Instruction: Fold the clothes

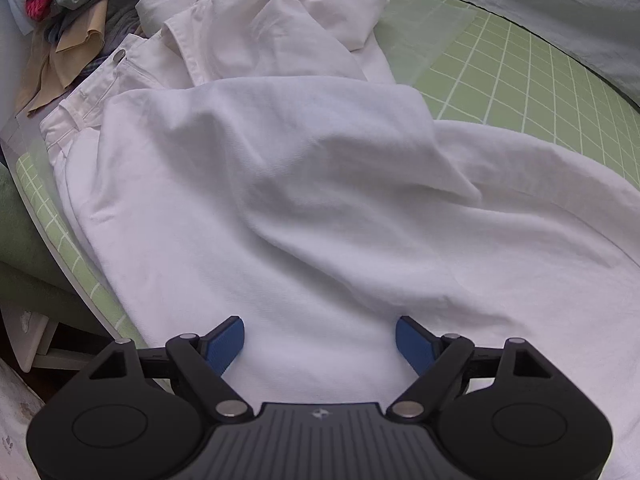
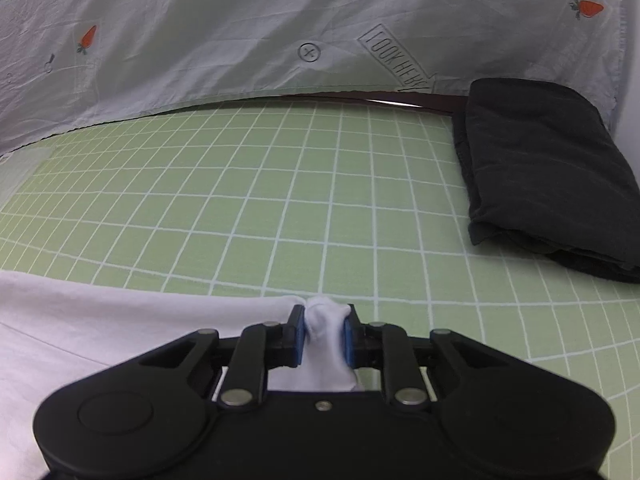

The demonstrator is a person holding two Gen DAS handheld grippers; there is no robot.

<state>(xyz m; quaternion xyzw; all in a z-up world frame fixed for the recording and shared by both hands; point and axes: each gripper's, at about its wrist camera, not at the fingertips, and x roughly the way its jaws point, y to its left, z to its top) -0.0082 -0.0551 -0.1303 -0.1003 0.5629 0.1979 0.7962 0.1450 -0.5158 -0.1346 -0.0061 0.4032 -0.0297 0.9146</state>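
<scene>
At the far left corner of the counter we see a pile of unfolded clothes (image 1: 76, 12) in red, grey and beige. Beside it the white trousers (image 1: 280, 184) lie spread over the green grid mat (image 1: 520, 80), with the waistband and its button toward that pile and the legs running toward the right side. The cloth is not flat: one layer is already turned over the other, and there are soft ridges in the middle.

Our left gripper (image 1: 320, 340) hangs above the near part of the trousers with its blue pads wide apart; nothing is between them, and we cannot tell whether the tips touch the cloth.

Further right, our right gripper (image 2: 324, 332) is clamped on a bunched bit of the white cloth, at the edge of the trousers nearest the bare mat. At the far right edge of the counter a dark folded garment (image 2: 540, 168) is already put aside, well apart from the trousers.

We judge that we are at the start of a fold of the trousers: one end is taken, the other not yet. The next move calls for the left gripper to close on the cloth below it, so that both can lift together and carry the leg end evenly toward the waistband.
</scene>
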